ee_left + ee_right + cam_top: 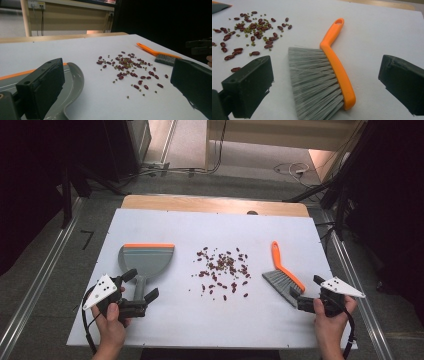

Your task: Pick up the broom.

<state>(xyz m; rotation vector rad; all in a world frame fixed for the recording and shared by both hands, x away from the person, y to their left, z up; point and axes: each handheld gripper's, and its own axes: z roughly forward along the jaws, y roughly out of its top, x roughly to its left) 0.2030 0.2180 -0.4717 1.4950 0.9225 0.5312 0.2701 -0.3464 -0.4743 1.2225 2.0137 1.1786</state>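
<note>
A grey dustpan (146, 259) with an orange lip lies on the left of the white board (165, 225). My left gripper (141, 285) is open, its jaws on either side of the pan's handle without touching it. Dark red beans and small green ones (222, 269) are scattered in the middle. At the right lies an orange-handled brush (283, 273) with grey bristles. My right gripper (306, 288) is open just behind the bristle end. In the right gripper view the brush (322, 75) lies between the wide-apart jaws. In the left gripper view the dustpan (73, 82) sits by the left jaw, with the beans (127, 67) beyond.
The white board rests on a wooden table (215, 204) whose far edge shows behind it. Cables (292, 169) lie on the floor beyond, and dark stands flank both sides. In the left gripper view the other gripper (198, 46) sits at the far right beyond the brush (160, 56).
</note>
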